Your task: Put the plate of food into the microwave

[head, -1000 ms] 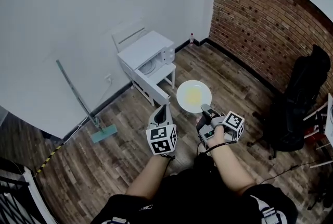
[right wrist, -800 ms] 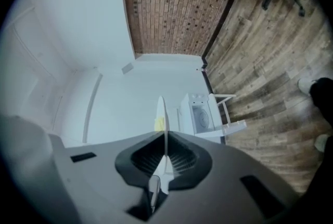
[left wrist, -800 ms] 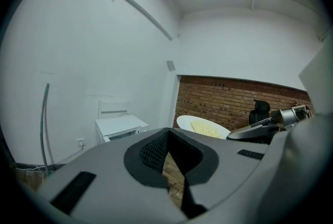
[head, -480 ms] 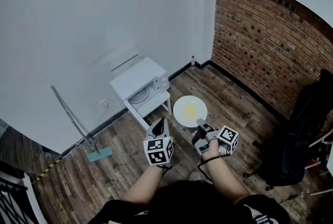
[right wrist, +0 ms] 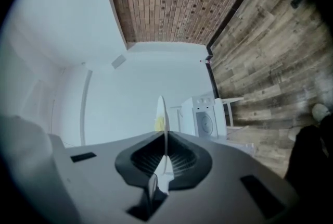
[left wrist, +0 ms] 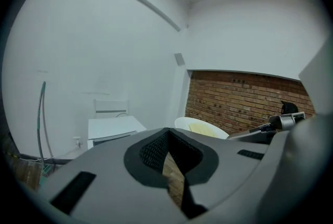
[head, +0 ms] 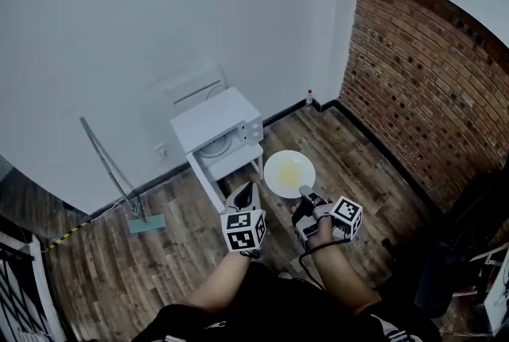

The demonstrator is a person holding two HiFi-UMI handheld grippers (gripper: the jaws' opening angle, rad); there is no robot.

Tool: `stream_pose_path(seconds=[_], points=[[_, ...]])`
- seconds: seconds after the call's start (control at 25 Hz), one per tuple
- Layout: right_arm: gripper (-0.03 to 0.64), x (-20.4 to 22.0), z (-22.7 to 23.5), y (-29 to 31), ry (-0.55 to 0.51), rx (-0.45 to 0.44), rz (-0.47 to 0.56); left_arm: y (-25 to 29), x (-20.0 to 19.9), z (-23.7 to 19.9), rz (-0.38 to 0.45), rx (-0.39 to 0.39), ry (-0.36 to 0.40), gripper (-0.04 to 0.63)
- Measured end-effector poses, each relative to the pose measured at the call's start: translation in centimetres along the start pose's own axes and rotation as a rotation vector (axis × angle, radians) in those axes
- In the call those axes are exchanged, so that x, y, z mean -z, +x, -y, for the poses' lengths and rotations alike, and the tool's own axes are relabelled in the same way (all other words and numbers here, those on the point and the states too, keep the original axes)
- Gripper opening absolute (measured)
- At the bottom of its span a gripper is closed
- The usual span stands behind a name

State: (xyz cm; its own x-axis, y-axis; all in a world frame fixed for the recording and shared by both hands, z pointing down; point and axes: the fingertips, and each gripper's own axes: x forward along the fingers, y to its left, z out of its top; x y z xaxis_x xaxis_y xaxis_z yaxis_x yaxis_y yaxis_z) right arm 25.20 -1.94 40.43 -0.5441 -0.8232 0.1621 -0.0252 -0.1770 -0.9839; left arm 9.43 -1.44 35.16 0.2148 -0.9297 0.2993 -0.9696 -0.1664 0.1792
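Observation:
A white plate [head: 289,173] with yellow food on it is held level over the wooden floor. My right gripper [head: 305,192] is shut on its near rim. In the right gripper view the plate [right wrist: 161,113] shows edge-on between the jaws of that gripper [right wrist: 165,137]. The white microwave [head: 216,126] stands on a small white table [head: 238,161] against the wall, just left of the plate, and its round turntable shows at the front. My left gripper [head: 246,191] hovers beside the plate, shut and holding nothing. The left gripper [left wrist: 166,132] view also shows the plate [left wrist: 200,126] and the microwave [left wrist: 114,126].
A long-handled mop [head: 111,169] leans on the white wall at the left. A small bottle [head: 308,99] stands in the corner by the brick wall [head: 421,78]. A white frame [head: 195,86] sits behind the microwave. Dark furniture [head: 469,253] is at the right.
The head view has swung and pulled back, so the dark chair has slid mostly out at the right. The plate stays in my right gripper, a little nearer the table's corner.

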Motion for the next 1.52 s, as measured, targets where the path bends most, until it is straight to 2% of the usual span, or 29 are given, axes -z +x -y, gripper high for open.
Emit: stream_pose_path(seconds=[0.32,0.8,1.08,1.2,1.32,1.52], points=[[0.023,-1.3,-0.6,7.9,-0.05,0.026,-0.09,6.8,-1.4,-5.9,0.041,-0.123,-0.053,-0.003],[0.023,-7.0,-5.0,25.1,-0.139,0.017,-0.146,22.9,-7.4,-13.1,0.071,-0.149,-0.097,-0.002],[0.023,-7.0,-5.3,32.7,-0.143,0.023,-0.217,27.4,-8.9,-18.5,0.07,-0.209,-0.138,-0.002],[0.023,-5.8,-4.5,35.0,-0.125,0.038,-0.28,27.3,-8.2,-20.5,0.06,-0.271,-0.153,-0.002],[0.023,-4.5,-3.8,37.5,-0.131,0.053,-0.359,27.6,-7.5,-22.3,0.058,-0.334,-0.134,-0.002],[0.023,-2.3,-2.6,41.4,-0.16,0.075,-0.546,27.4,-6.7,-24.8,0.077,-0.499,-0.157,-0.002]])
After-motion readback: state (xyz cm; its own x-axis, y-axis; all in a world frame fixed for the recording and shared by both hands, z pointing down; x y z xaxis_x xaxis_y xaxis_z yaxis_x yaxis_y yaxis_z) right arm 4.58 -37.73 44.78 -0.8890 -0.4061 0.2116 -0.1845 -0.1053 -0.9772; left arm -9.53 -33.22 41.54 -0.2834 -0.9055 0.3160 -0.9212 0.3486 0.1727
